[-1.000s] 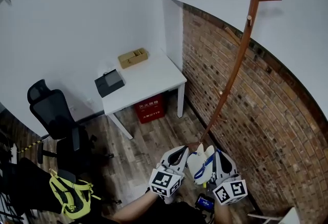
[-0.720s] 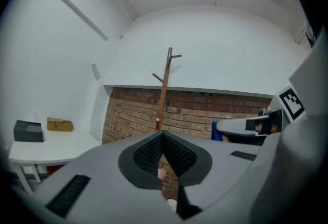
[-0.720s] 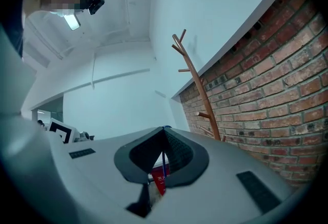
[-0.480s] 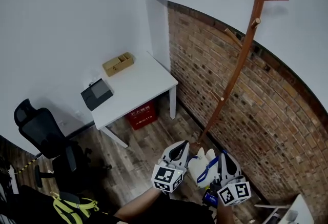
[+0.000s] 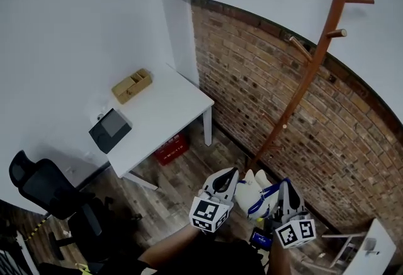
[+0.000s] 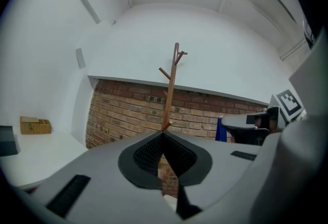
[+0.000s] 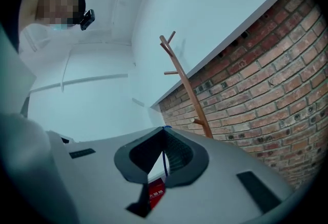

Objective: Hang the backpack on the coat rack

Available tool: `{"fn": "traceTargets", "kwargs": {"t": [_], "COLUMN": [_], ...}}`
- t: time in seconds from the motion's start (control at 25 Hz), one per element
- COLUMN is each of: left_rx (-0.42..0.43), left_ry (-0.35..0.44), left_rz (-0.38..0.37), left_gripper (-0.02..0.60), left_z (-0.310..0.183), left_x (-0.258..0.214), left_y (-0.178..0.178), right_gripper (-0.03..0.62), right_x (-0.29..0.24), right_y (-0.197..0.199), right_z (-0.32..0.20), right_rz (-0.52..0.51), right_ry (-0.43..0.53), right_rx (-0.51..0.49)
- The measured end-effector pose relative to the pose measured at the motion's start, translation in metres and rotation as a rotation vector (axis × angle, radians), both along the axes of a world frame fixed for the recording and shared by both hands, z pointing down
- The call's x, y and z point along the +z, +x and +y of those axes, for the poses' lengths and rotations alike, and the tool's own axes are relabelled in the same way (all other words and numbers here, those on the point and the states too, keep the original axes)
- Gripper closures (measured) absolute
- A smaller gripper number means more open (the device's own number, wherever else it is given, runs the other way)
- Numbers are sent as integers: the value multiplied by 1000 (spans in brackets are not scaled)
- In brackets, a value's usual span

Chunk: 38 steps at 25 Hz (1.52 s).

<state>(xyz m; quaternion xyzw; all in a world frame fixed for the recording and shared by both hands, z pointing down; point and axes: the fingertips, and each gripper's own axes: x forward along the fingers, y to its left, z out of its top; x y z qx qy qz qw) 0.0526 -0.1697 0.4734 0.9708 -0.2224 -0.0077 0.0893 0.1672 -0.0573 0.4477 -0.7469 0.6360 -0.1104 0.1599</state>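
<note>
A white backpack (image 5: 250,193) with a blue strap (image 5: 269,194) hangs between my two grippers at the bottom of the head view. My left gripper (image 5: 228,177) is shut against its left side, and my right gripper (image 5: 284,189) is shut on its right side. The thin blue strap (image 7: 163,164) runs between the closed right jaws. In the left gripper view, my left gripper (image 6: 163,135) has its tips together. The wooden coat rack (image 5: 310,72) stands against the brick wall just beyond the grippers, with pegs near its top. The coat rack (image 6: 170,89) lies straight ahead of the left jaws.
A brick wall (image 5: 340,141) runs along the right. A white desk (image 5: 164,110) in the corner carries a wooden box (image 5: 131,85) and a dark device (image 5: 110,130), with a red box (image 5: 170,148) beneath. A black office chair (image 5: 47,192) stands at the left.
The head view has swung, so the desk and chair slid left and the rack stands further right. The yellow-green bag has left the view. Both grippers still hold the backpack.
</note>
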Motion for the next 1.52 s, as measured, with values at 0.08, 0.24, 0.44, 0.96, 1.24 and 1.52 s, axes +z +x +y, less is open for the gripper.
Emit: {"fn": "traceTargets", "kwargs": {"t": [0.08, 0.24, 0.44, 0.96, 1.24, 1.52], "left_rx": [22, 25, 63, 72, 86, 207], "left_ry": [5, -3, -13, -15, -10, -20], "left_rz": [6, -17, 0, -23, -20, -17], "left_gripper": [575, 575, 575, 575, 575, 575], "left_z": [-8, -24, -34, -43, -47, -65], "left_x": [-2, 2, 1, 6, 5, 8], "left_y": [-1, -2, 8, 65, 93, 120], "right_gripper": [579, 579, 579, 579, 579, 580], "right_x": [-3, -11, -14, 1, 0, -3], "right_y": [1, 1, 3, 28, 45, 54], "right_z": [-8, -24, -43, -62, -64, -82], "right_rz": [4, 23, 38, 27, 20, 33], "right_ry": [11, 7, 5, -51, -45, -58], "right_rx": [32, 81, 93, 67, 73, 162]}}
